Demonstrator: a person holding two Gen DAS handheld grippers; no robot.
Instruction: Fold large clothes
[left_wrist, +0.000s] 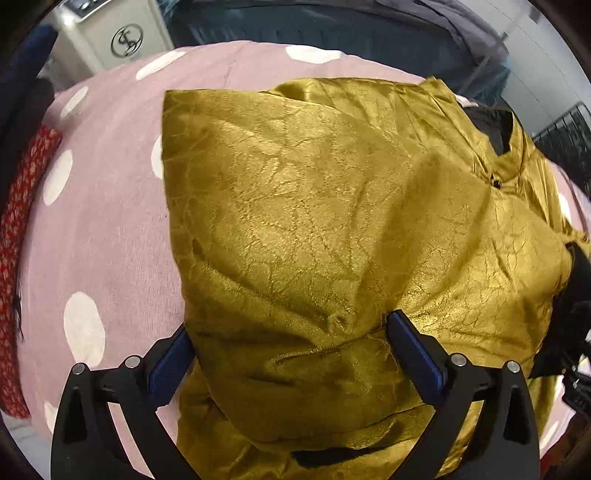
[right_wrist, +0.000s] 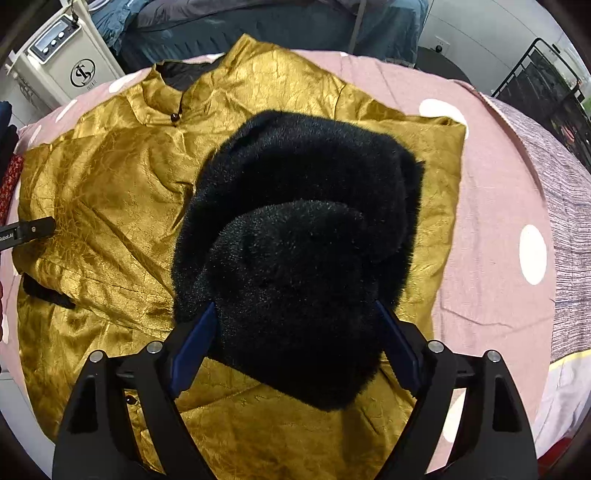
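Note:
A shiny gold jacket with black fur lining lies spread on a pink polka-dot cover. In the left wrist view my left gripper is wide open, with a folded gold sleeve bulging between its fingers. In the right wrist view the jacket lies collar up, and its black fur-lined sleeve is folded over the body. My right gripper is open, its fingers on either side of the fur cuff. The left gripper's finger shows in the right wrist view at the left edge.
A white machine stands at the back left. A dark blue bed lies behind. A black wire rack is at the right. A red patterned cloth lies at the left edge. A grey striped cloth covers the right side.

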